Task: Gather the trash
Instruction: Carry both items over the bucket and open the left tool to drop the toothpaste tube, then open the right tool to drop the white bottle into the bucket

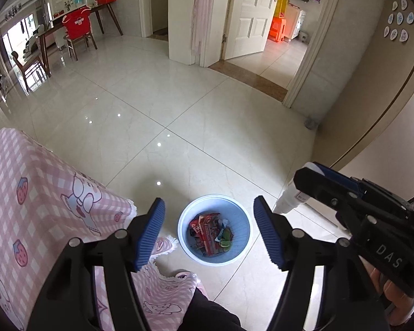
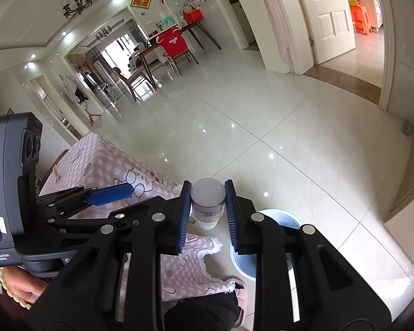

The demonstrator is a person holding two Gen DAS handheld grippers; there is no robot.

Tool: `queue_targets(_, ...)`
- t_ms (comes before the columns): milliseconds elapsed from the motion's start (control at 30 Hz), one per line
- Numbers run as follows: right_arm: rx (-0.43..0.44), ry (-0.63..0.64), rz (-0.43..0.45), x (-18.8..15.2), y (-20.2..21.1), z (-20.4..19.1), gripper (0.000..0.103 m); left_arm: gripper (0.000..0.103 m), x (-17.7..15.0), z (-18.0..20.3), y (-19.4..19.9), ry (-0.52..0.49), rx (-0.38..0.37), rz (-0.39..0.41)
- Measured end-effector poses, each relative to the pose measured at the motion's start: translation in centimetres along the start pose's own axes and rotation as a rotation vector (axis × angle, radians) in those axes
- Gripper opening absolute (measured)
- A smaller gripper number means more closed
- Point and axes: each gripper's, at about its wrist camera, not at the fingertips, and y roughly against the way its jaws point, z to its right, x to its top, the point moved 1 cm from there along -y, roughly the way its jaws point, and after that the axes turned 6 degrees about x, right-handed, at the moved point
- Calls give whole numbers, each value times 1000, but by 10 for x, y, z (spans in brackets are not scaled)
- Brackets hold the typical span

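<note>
left wrist view: left gripper hangs above the bin, jaws spread apart with nothing between the pads. the bin stands on the floor, blue inside with a white rim, and shows straight through the gap between the fingers. wrappers lie in the bin, mostly red, some green. a pink checked cloth hangs left of the bin, its fringe near the rim. right of the bin, the right gripper reaches in, clamped on a white bottle that slants down toward the bin side; bottle sits off the bin's right, not over its mouth. a hand shows below that gripper.

right wrist view: right gripper pads press both sides of the bottle, base end facing away, cap end toward the camera. bin lies just right of and below the bottle, mostly hidden by the right finger. cloth lies left of the bin. left gripper shows left of the bottle, one blue pad visible; its jaw state cannot be told here. a hand with a bead bracelet holds it.
</note>
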Motion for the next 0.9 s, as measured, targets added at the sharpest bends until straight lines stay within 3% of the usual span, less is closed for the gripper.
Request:
queue_targets(433,-10,1,10,4,-5,4,25,75,1,-11,9,19,48,19)
queue_targets(500,-20,-4,21,7,-4,6,33,76,2,-13,9,21,48,21)
queue_targets(533,-24,-7,23,7,-4,6,47,76,2,-13,9,19,51,20)
queue_targets(567,-33,-7,30,8,-4,6,52,76,1,-14,9,19,54,21)
queue_targets(900,-30,0,26,9,-3,0,52,77,0,-25,14,33,59,27)
